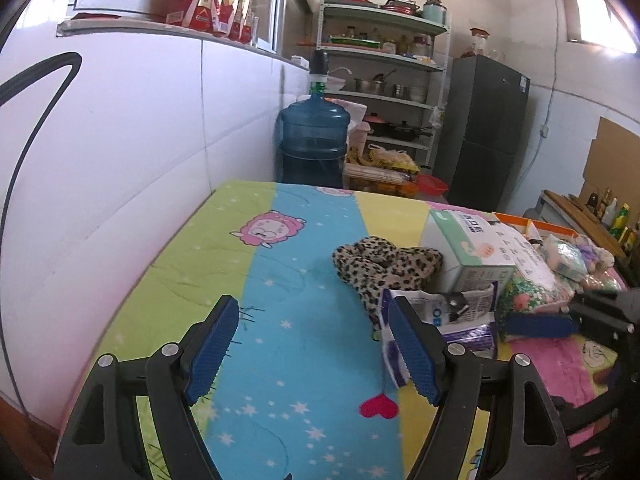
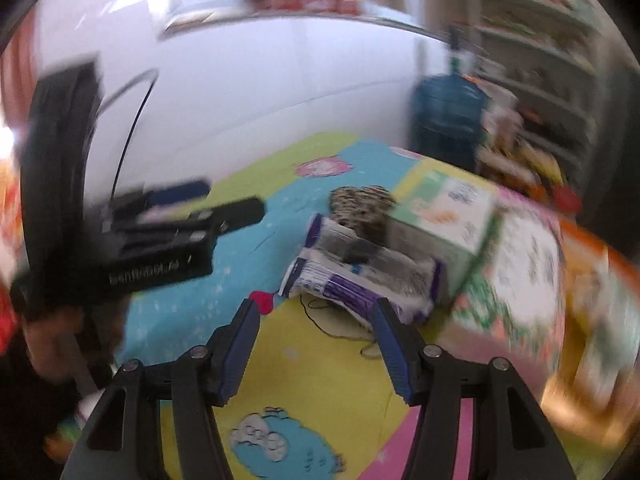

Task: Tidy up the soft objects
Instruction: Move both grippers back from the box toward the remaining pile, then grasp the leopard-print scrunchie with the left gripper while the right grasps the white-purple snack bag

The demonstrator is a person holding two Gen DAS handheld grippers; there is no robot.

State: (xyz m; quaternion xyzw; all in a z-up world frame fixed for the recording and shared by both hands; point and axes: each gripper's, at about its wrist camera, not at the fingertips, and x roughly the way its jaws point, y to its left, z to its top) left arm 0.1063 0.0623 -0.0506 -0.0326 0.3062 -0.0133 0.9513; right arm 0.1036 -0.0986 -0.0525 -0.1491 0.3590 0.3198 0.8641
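Observation:
A leopard-print soft cloth lies bunched on the colourful table cover; it also shows in the blurred right wrist view. A white and purple soft pack lies just in front of it, beside my left gripper's right finger; in the right wrist view the pack lies ahead of my right gripper. My left gripper is open and empty above the blue stripe. My right gripper is open and empty too. The left gripper shows at the left of the right wrist view.
A white and green carton stands behind the pack, with floral bags and an orange bin of soft items to its right. A blue water jug, shelves and a fridge stand beyond the table. A white wall runs along the left.

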